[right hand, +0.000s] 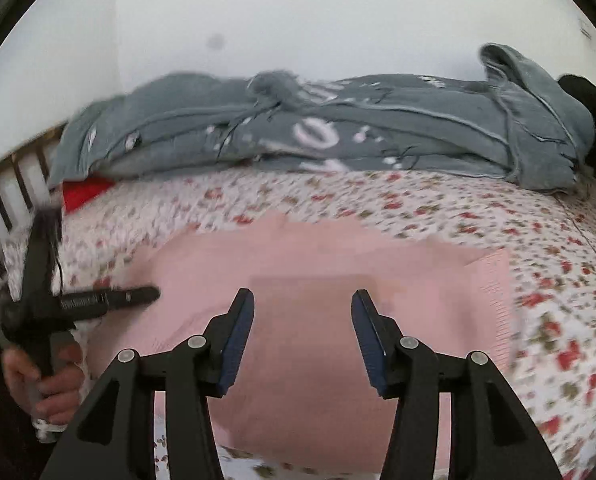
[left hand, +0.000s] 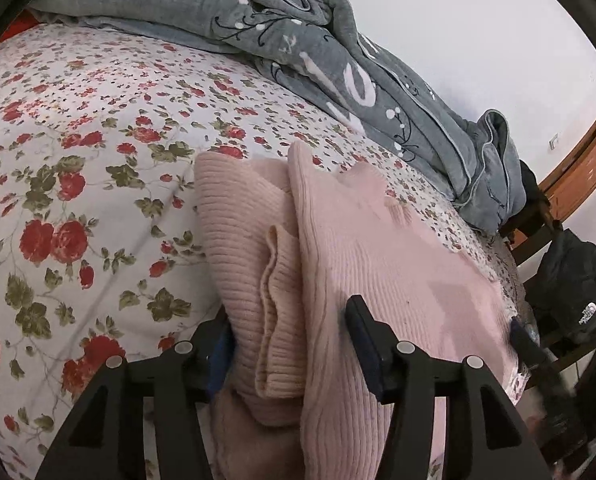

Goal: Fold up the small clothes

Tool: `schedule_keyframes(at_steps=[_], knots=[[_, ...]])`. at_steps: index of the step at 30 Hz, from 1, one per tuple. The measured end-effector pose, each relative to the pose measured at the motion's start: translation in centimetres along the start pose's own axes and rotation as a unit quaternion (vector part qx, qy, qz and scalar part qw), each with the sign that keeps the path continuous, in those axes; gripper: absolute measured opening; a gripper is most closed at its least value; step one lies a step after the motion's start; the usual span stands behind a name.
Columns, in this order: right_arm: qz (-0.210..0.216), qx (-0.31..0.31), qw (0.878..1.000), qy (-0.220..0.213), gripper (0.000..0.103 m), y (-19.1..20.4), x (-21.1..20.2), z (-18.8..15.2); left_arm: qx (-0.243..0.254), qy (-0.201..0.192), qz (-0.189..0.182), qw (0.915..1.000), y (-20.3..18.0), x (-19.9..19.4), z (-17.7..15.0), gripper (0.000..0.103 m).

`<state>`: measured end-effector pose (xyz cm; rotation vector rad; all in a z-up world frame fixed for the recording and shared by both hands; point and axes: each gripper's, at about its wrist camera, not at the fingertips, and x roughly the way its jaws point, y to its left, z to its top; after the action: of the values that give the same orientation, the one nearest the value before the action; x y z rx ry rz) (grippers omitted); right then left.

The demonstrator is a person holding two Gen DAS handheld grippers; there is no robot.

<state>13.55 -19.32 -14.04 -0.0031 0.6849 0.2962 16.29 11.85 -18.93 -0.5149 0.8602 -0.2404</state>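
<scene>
- Nearest the left wrist camera, the left tongs point(left hand: 288, 344) stand partly apart astride a ribbed fold of the pink sweater point(left hand: 358, 264); cloth lies between the jaws, yet the pads do not seem to press on it, so I judge it released.
- In the right wrist view the right tongs point(right hand: 302, 336) are likewise partly apart and empty, hovering above the sweater point(right hand: 318, 264) with nothing between the jaws.
- At the left edge of that view a hand point(right hand: 46, 376) holds the left tongs' grip, their tip resting at the sweater's left edge.
- The sweater lies on the bed point(left hand: 78, 168), on the rose-printed sheet, near the front edge; one half appears folded over the other, with a cuff or hem bunched along the seam.
- Beyond it, a rumpled grey quilt point(left hand: 318, 60) runs along the wall, well apart from the sweater.
- A dark jacket point(left hand: 570, 292) hangs beside the bed.
- Step in hand, as I judge it: a fold has been laid and let go.
- Next move likely calls for pinching a fresh edge with both tongs and smoothing the bunched rib.
</scene>
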Motion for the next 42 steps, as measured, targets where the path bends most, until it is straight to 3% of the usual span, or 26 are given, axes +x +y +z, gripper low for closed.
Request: schedule_keyframes(at_steps=[5, 10, 19, 25, 27, 29, 31, 36, 42], knots=[[-0.071, -0.023, 0.997, 0.030, 0.050, 1.6, 3.6, -1.7, 0.000, 0.003, -0.008, 1.0000, 0.3, -0.3, -0.1, 0.052], [-0.097, -0.045, 0.994, 0.015, 0.050, 2.5, 2.0, -3.2, 0.015, 0.003, 0.004, 0.9999, -0.2, -0.2, -0.2, 0.052], [-0.073, -0.039, 0.996, 0.040, 0.050, 2.3, -2.1, -8.1, 0.026, -0.003, 0.024, 0.9994, -0.9, 0.0, -0.5, 0.054], [-0.041, -0.025, 0.998, 0.052, 0.050, 1.4, -4.4, -9.4, 0.024, 0.002, 0.041, 0.9989, -1.3, 0.0, -0.4, 0.054], [-0.029, -0.011, 0.999, 0.042, 0.050, 0.5, -5.5, -9.3, 0.022, 0.004, 0.050, 0.9985, -1.5, 0.1, -0.2, 0.047], [-0.022, 0.001, 0.999, 0.027, 0.050, -0.4, -6.7, -8.9, 0.020, 0.008, 0.058, 0.9981, -1.7, 0.0, 0.1, 0.031], [-0.022, 0.013, 1.000, 0.009, 0.050, -1.7, -7.9, -8.4, 0.014, 0.003, 0.063, 0.9979, -2.0, -0.5, 0.6, 0.023], [-0.039, 0.047, 0.998, -0.012, 0.050, -5.3, -9.5, -7.7, 0.020, -0.011, 0.071, 0.9972, -4.5, -2.3, 1.9, 0.021], [-0.037, 0.103, 0.994, -0.020, 0.050, -10.6, -10.5, -7.3, 0.038, -0.019, 0.062, 0.9971, -10.4, -4.1, 3.3, 0.021]])
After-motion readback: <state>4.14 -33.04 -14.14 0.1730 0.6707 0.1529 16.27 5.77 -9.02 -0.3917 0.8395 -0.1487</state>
